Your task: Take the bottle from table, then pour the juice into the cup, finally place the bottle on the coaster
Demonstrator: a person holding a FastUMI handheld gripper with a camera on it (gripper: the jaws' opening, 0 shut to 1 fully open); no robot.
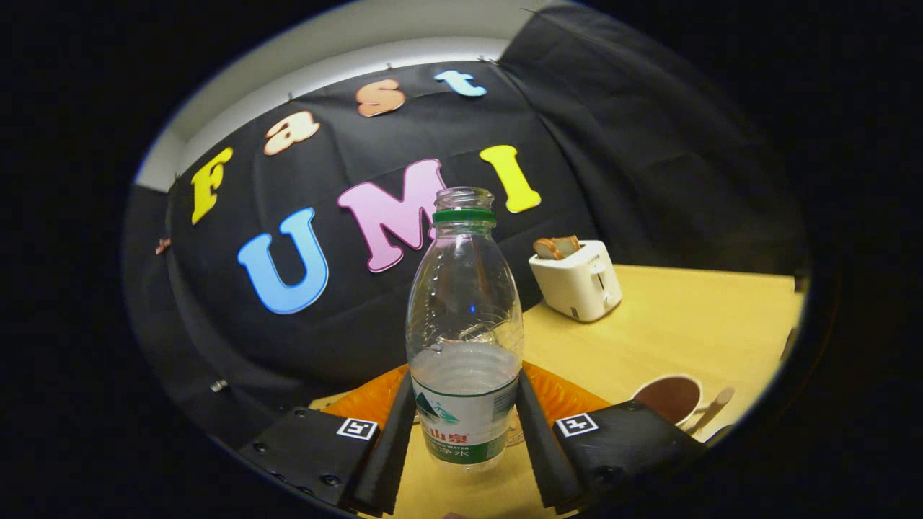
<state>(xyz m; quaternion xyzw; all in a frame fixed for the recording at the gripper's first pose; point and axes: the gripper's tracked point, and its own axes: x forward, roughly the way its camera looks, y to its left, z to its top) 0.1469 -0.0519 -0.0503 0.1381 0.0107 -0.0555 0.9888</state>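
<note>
The gripper clamped the clear plastic bottle (cap off, part full) between both fingers; its long axis stood upright, mouth pointing up.

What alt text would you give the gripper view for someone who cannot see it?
The tool is shut on a clear, uncapped bottle partly filled with liquid, one finger pressing each side. An orange coaster lies just behind the bottle on the wooden table, a cup sits to the right, and a toaster holding bread stands farther back.
</note>
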